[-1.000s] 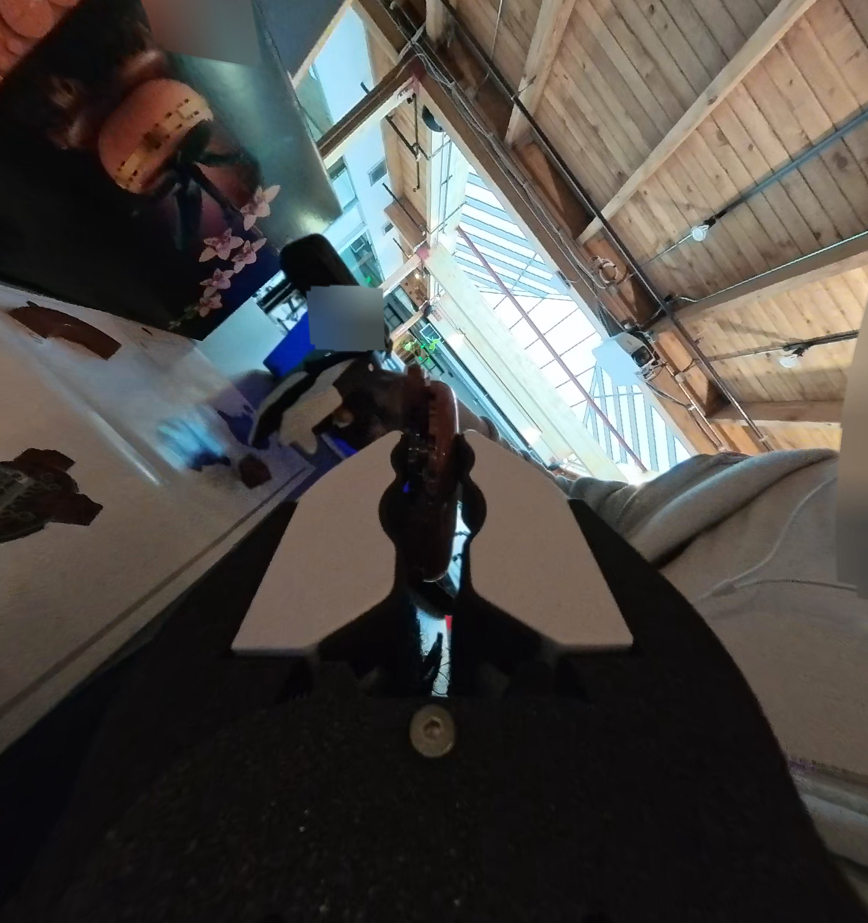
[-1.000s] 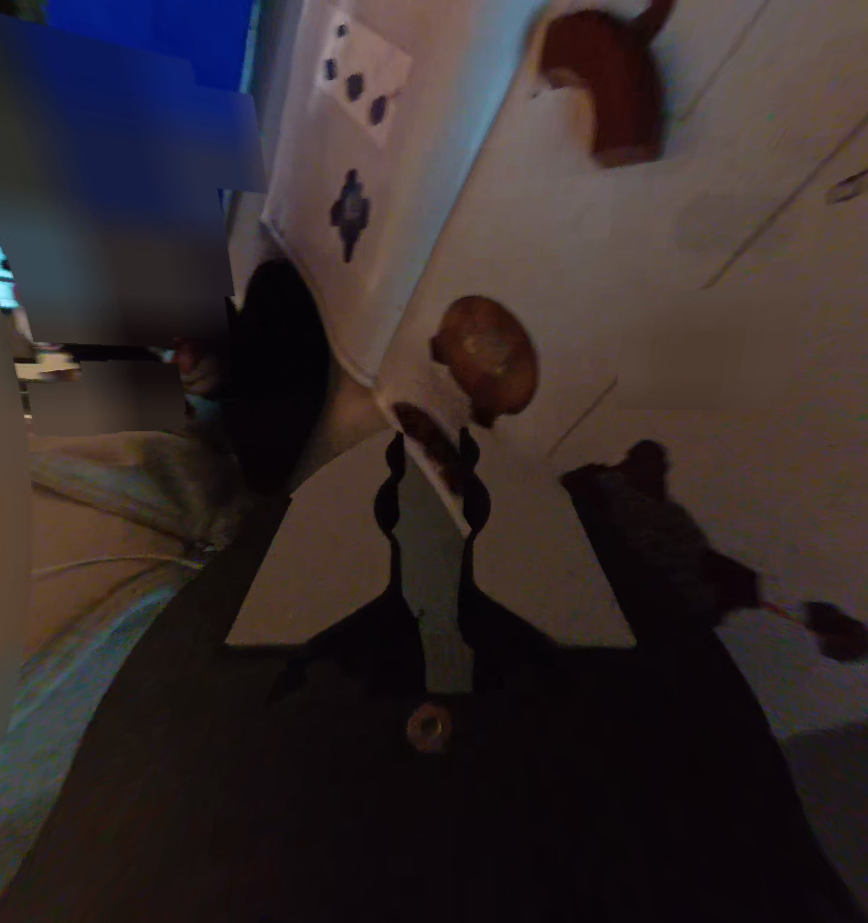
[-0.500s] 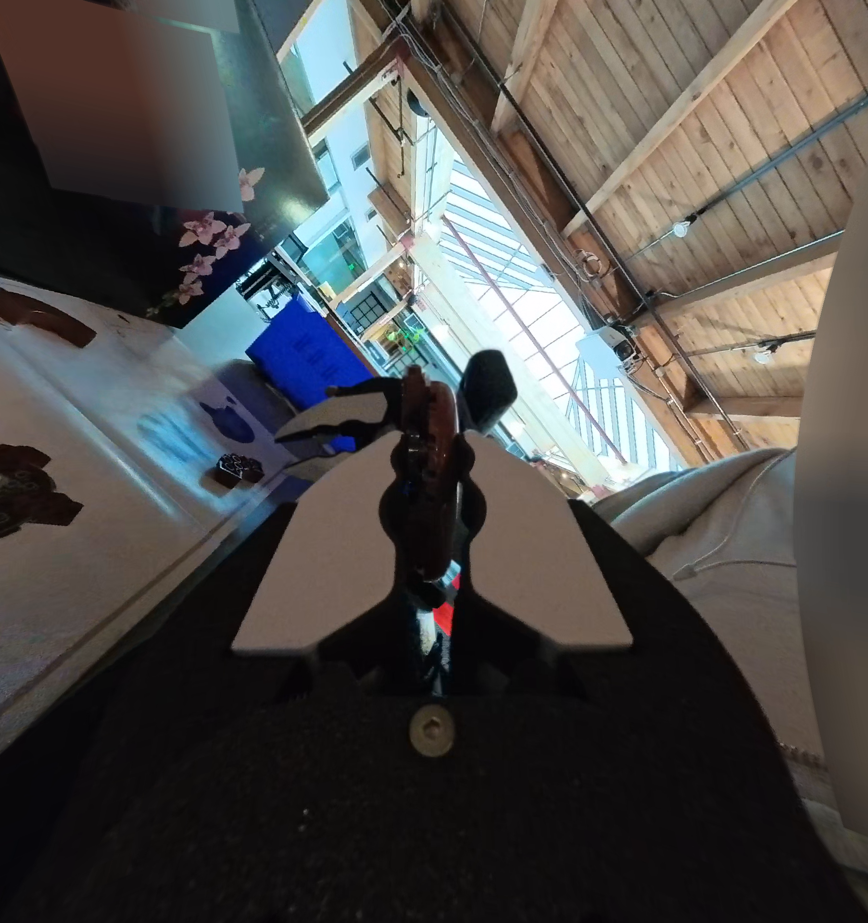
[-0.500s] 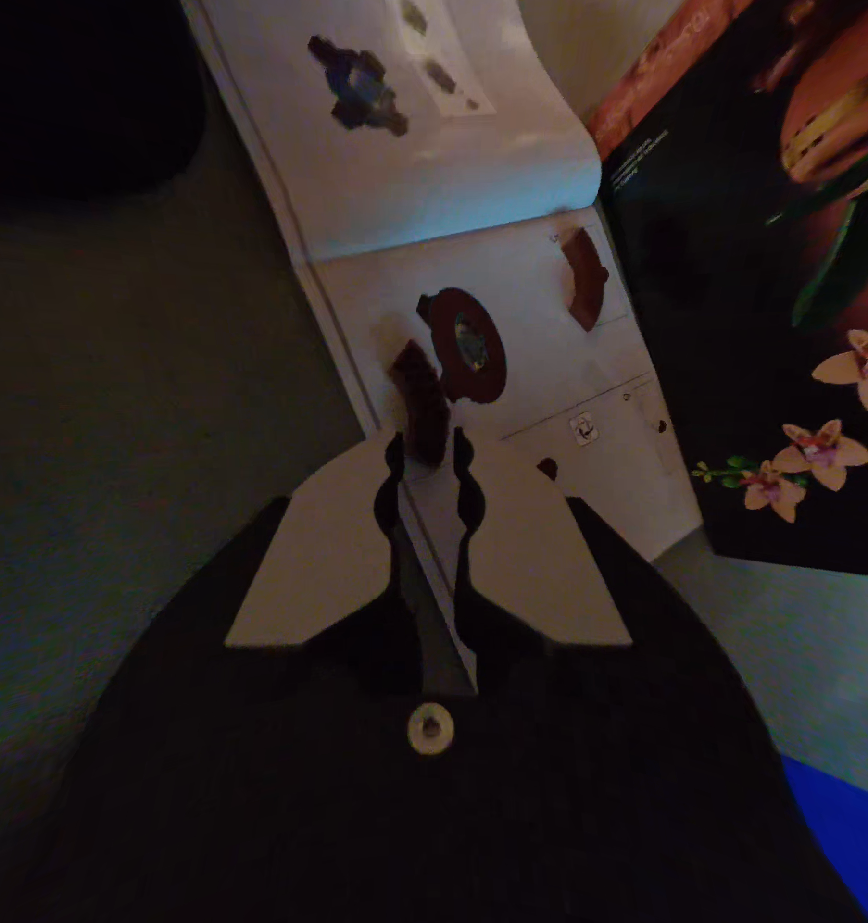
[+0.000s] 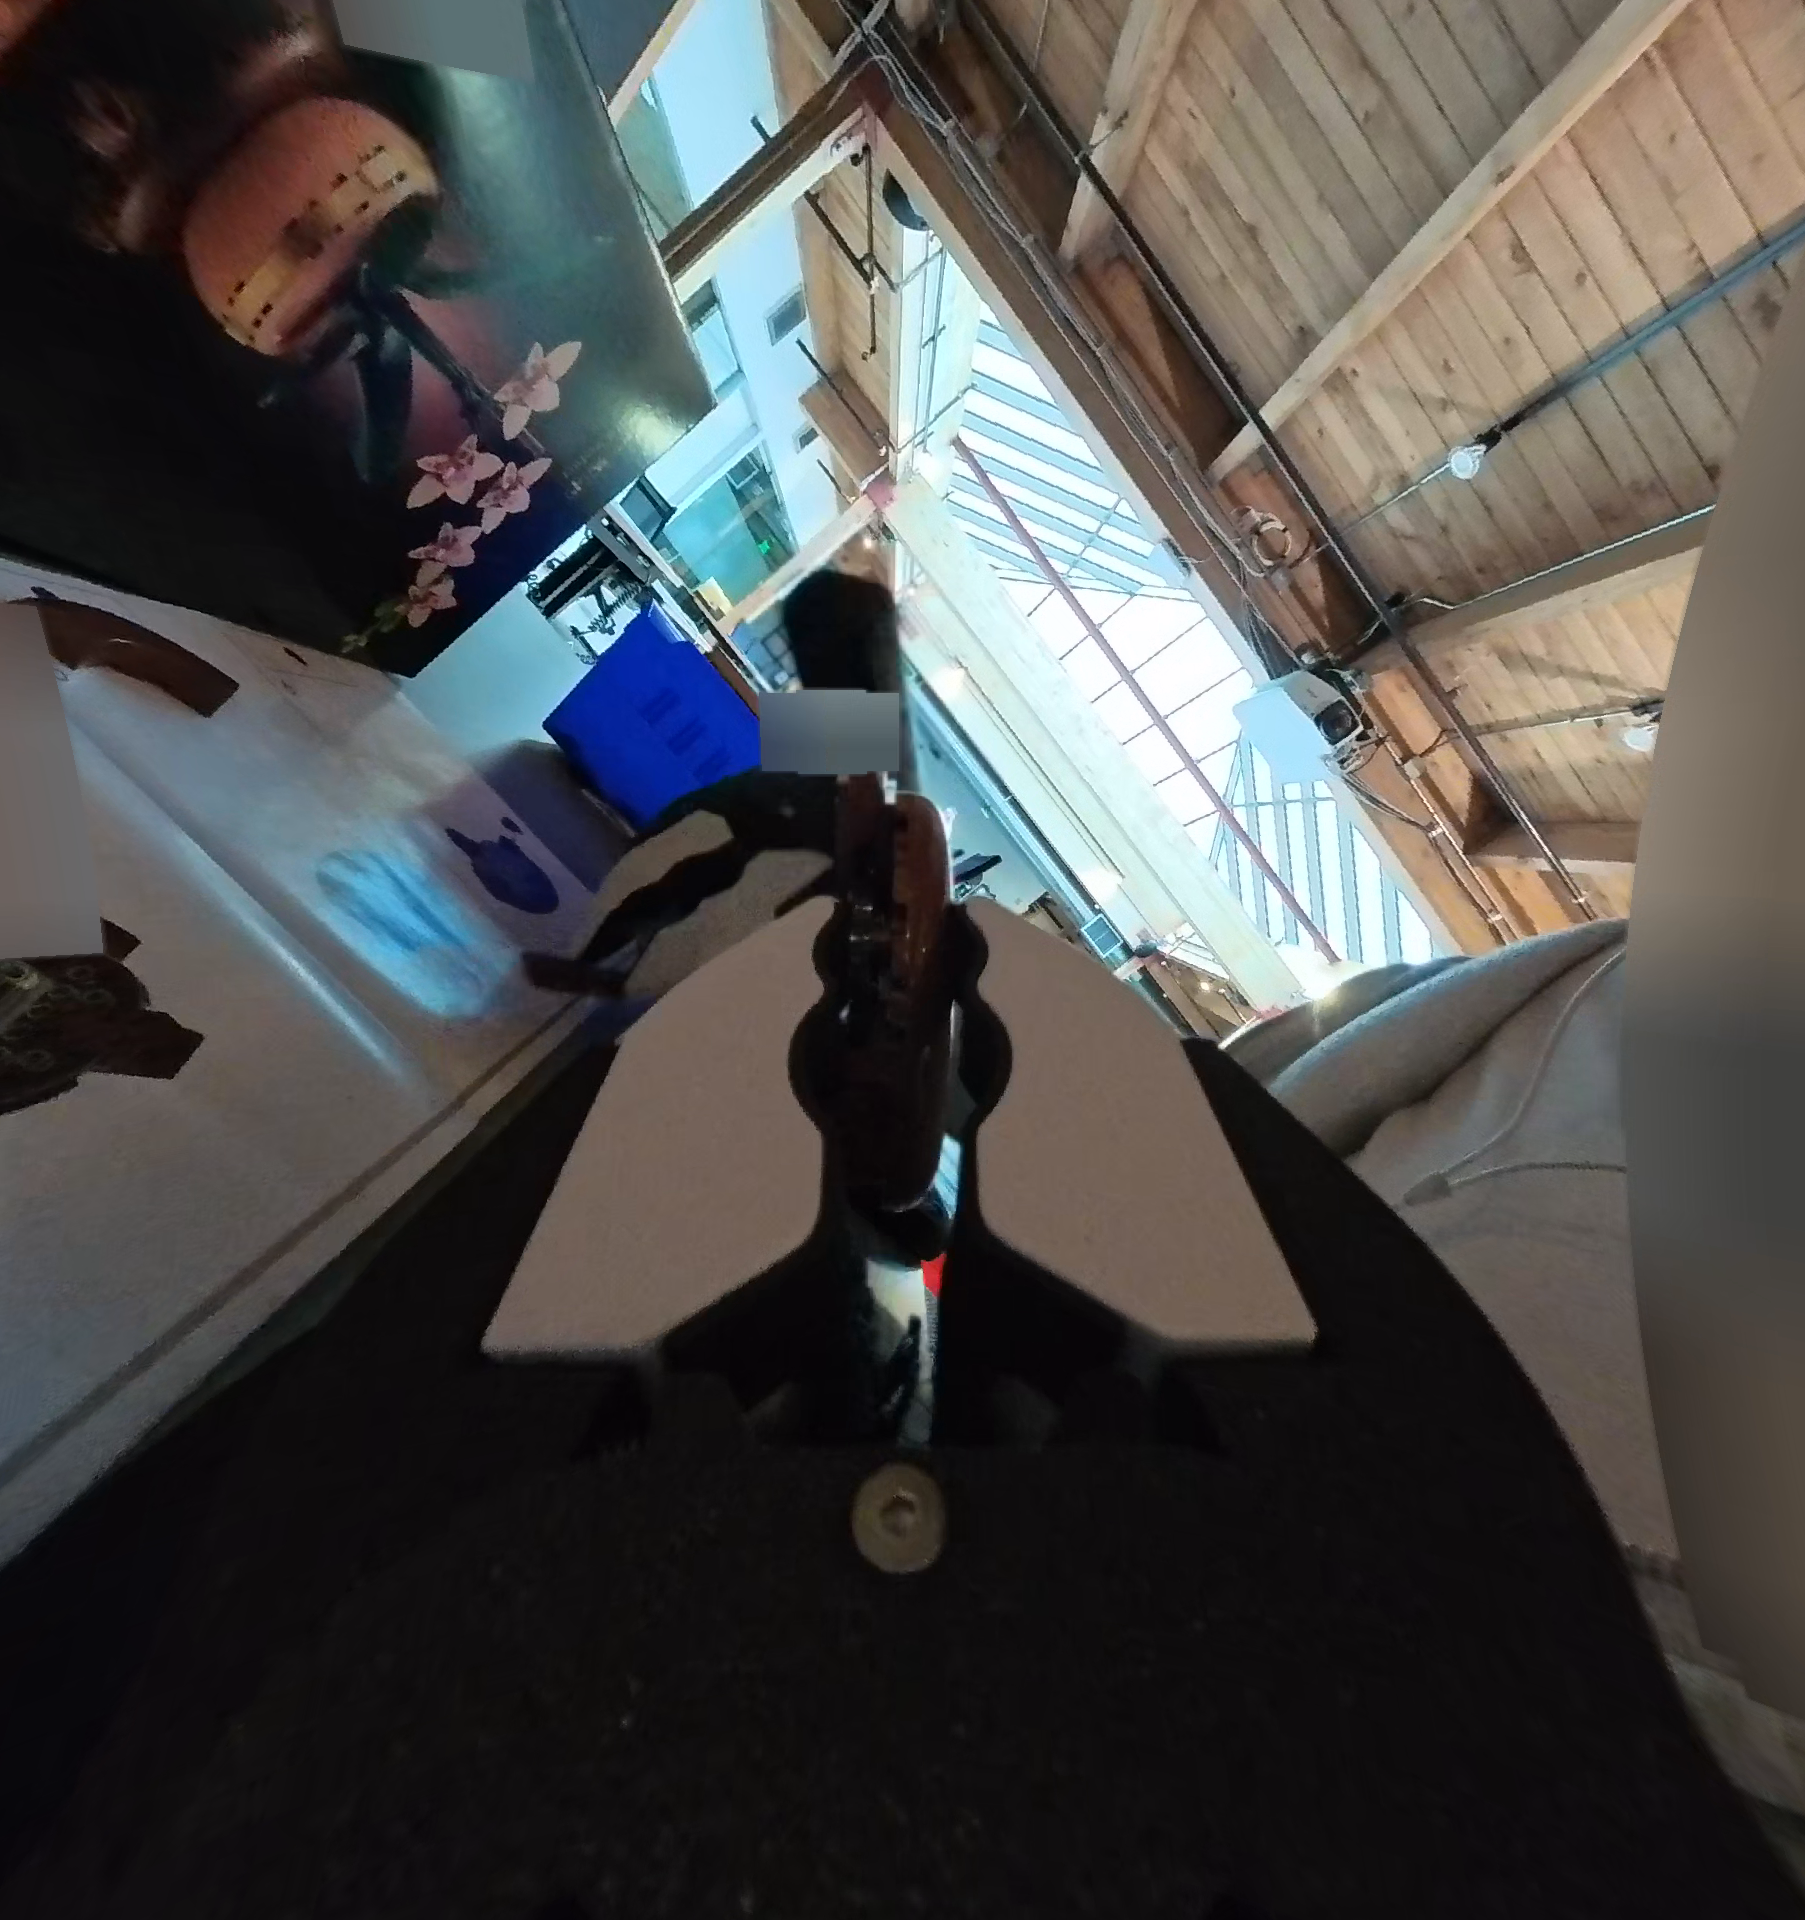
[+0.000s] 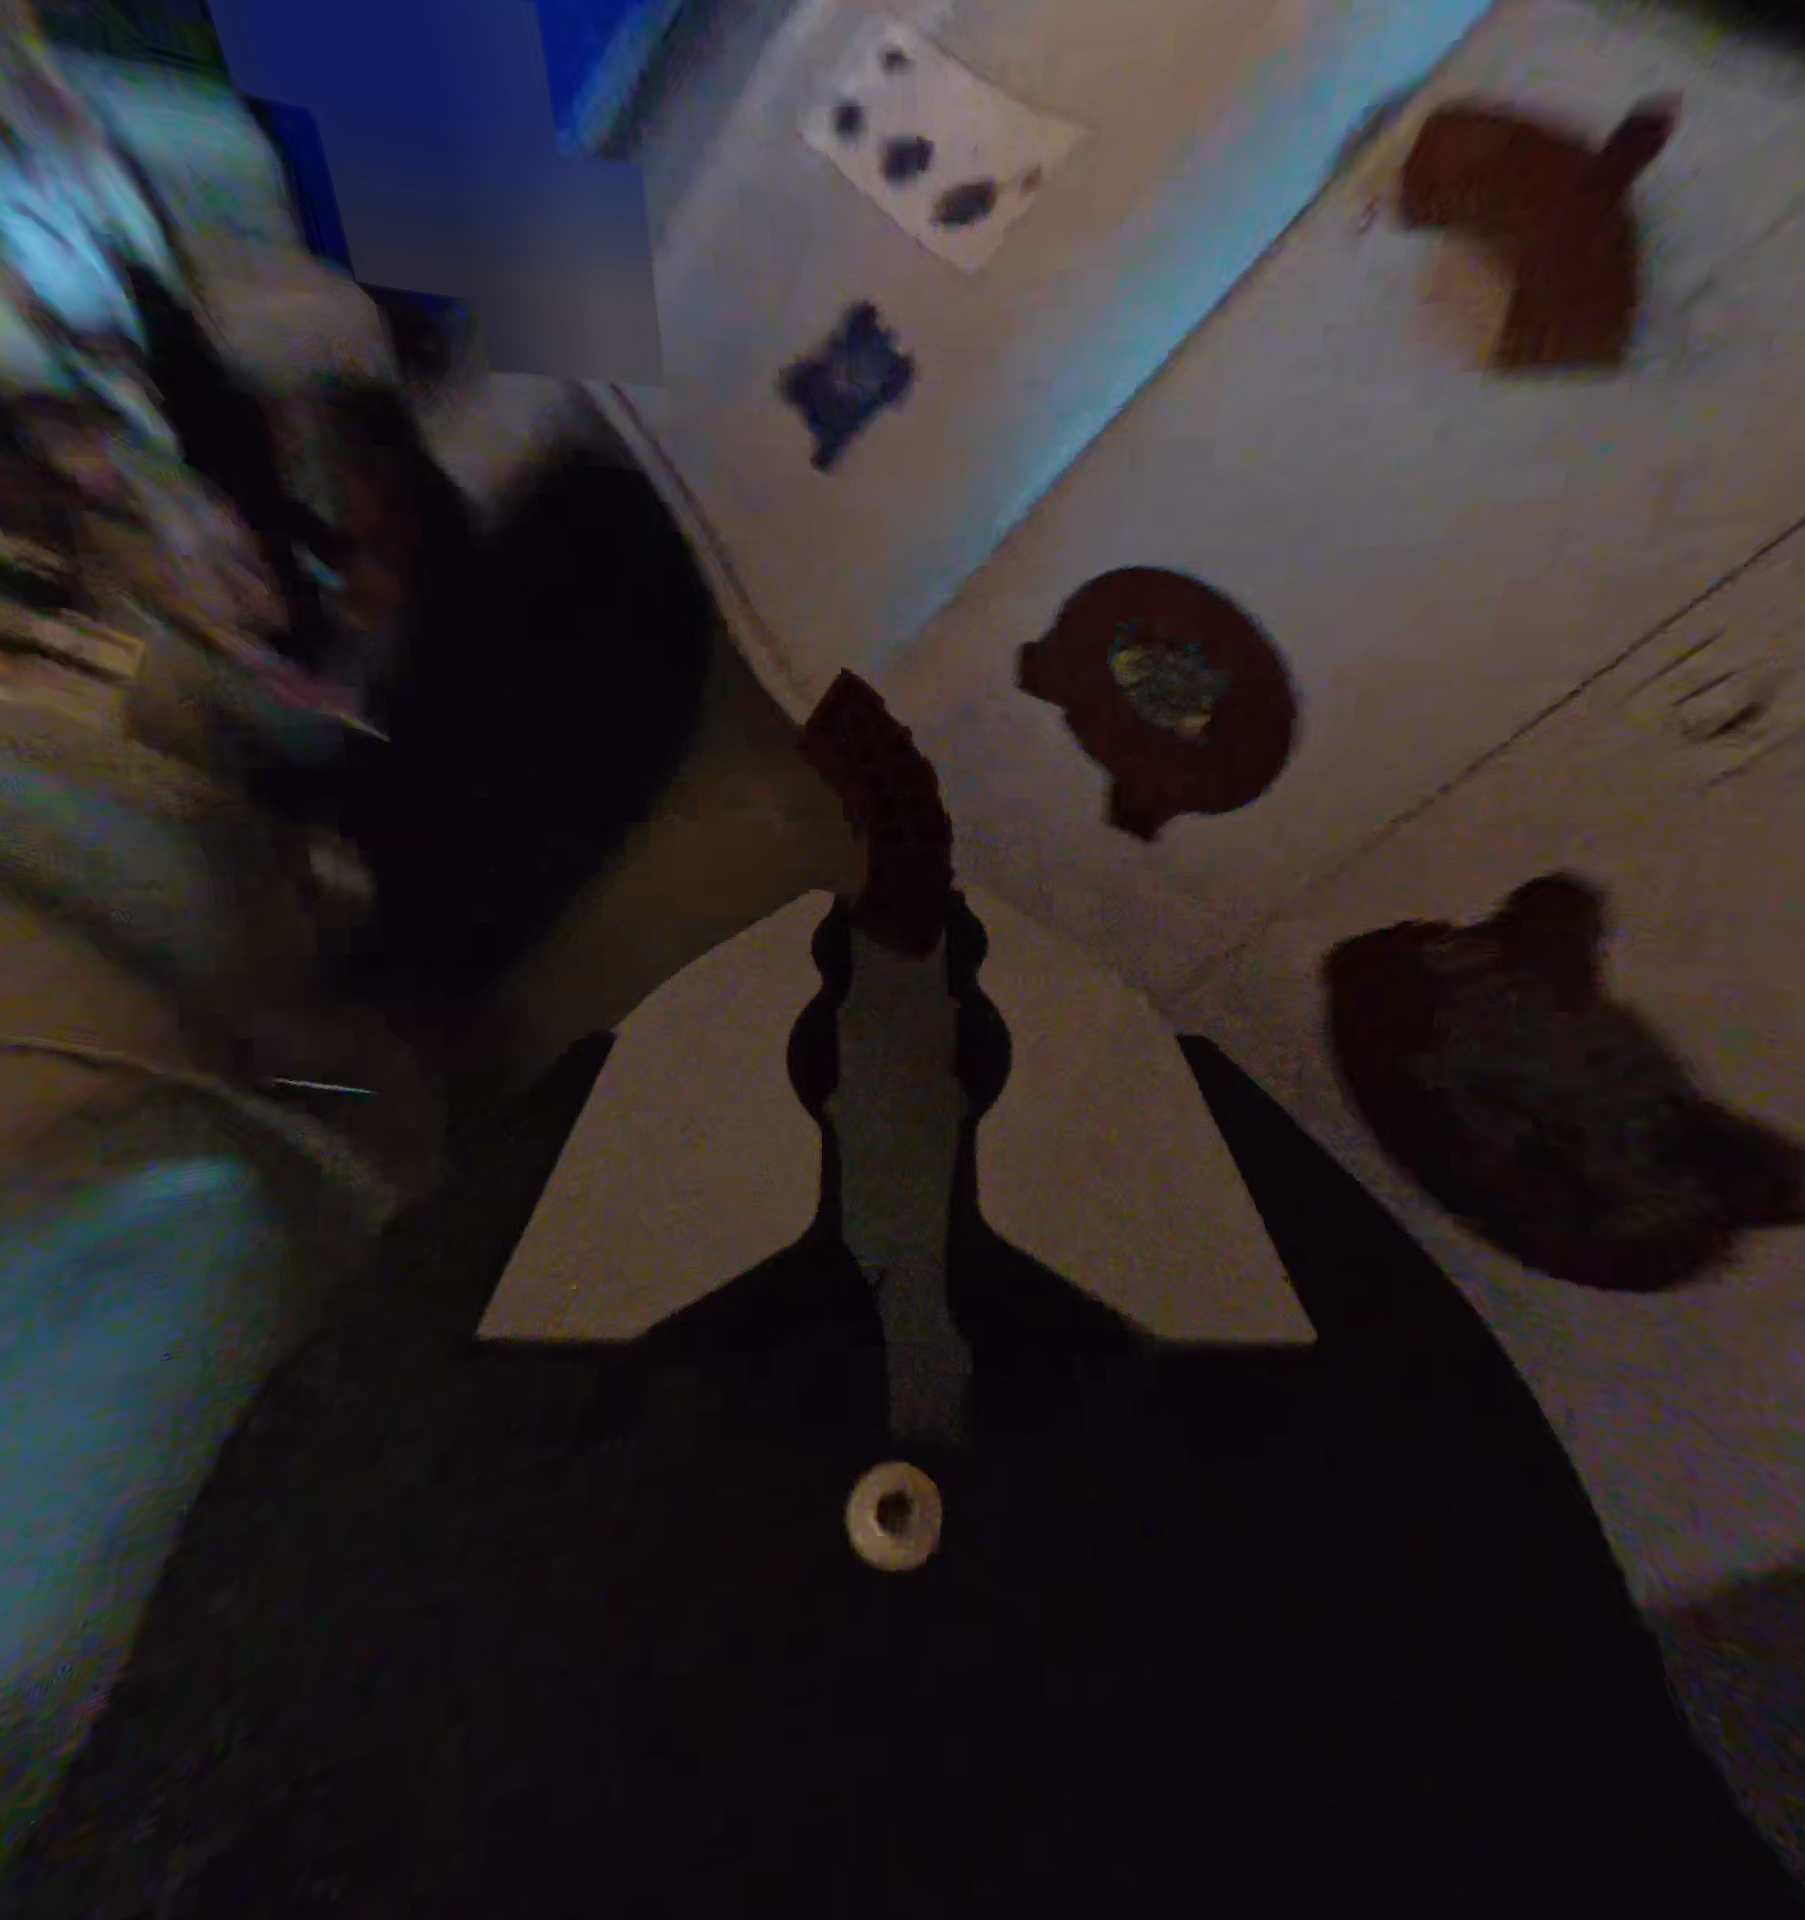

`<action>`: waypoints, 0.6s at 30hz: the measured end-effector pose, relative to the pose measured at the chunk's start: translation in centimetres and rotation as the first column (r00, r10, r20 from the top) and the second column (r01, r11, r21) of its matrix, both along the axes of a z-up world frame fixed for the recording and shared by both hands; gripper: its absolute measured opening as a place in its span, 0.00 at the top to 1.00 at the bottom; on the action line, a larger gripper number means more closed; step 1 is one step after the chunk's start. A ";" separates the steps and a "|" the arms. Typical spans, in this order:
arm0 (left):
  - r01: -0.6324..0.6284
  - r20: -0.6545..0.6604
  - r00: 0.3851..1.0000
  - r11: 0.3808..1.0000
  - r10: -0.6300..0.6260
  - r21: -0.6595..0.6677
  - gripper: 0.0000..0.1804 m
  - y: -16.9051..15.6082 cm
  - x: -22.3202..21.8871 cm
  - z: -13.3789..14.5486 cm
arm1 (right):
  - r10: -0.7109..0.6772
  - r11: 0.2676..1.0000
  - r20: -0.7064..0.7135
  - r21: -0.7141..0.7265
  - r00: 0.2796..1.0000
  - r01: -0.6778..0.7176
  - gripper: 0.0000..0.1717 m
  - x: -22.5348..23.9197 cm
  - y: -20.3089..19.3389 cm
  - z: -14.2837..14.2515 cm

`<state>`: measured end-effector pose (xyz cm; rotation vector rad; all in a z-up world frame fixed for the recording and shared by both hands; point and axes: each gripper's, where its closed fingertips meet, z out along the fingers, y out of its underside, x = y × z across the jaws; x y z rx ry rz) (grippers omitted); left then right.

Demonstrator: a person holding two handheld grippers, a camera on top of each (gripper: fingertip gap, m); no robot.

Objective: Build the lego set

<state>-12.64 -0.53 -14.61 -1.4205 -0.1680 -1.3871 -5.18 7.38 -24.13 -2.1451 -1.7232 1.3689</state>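
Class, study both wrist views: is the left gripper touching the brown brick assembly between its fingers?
Touching. The left wrist view shows the left gripper closed on the brown brick assembly, both fingers pressed against its sides.

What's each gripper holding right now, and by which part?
Left gripper: a brown brick assembly, clamped across its flat faces, top sticking out past the fingertips. Right gripper: a curved brown piece, pinched at its near end.
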 end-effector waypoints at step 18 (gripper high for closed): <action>0.007 0.069 0.998 1.000 -0.007 0.001 0.90 0.1 -0.7 0.2 | 0.260 0.762 -0.058 0.626 0.964 -0.168 0.94 1.2 0.9 0.9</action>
